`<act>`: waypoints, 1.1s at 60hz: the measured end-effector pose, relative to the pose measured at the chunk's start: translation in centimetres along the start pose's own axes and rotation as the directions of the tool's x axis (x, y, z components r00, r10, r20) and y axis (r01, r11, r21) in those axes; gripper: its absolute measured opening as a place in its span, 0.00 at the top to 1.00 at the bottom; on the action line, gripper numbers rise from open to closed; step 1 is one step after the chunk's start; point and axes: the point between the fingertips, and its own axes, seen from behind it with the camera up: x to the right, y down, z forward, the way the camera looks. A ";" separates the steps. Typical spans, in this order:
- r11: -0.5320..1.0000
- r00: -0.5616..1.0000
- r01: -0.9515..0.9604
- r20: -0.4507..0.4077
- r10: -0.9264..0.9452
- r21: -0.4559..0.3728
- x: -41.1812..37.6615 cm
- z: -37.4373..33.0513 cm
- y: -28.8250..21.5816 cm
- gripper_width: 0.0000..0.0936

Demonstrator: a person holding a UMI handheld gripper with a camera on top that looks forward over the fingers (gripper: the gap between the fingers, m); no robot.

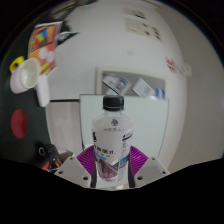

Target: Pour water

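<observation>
Pale grey tabletop against a white wall, white cup off to the side; gripper clenched on clear plastic black-capped water bottle, upright between pads.

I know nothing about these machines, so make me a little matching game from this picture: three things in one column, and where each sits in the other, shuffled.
Things:
1. clear plastic bottle with a black cap
2. white cup
3. red and yellow printed box

Places:
A. farthest off, behind the cup
B. pressed between the two purple-padded fingers of the gripper
C. beyond the fingers and off to the left, next to something yellow

Pairs: 1-B, 2-C, 3-A
</observation>
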 end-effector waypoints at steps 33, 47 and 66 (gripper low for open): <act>0.812 0.818 0.529 0.108 -0.565 0.246 -13.6 1.7 -11.3 0.56; 0.973 0.980 0.096 0.151 -0.129 0.212 -7.2 1.6 -11.4 0.55; 0.470 0.391 -0.872 0.379 0.839 -0.141 -6.5 1.7 -9.9 0.55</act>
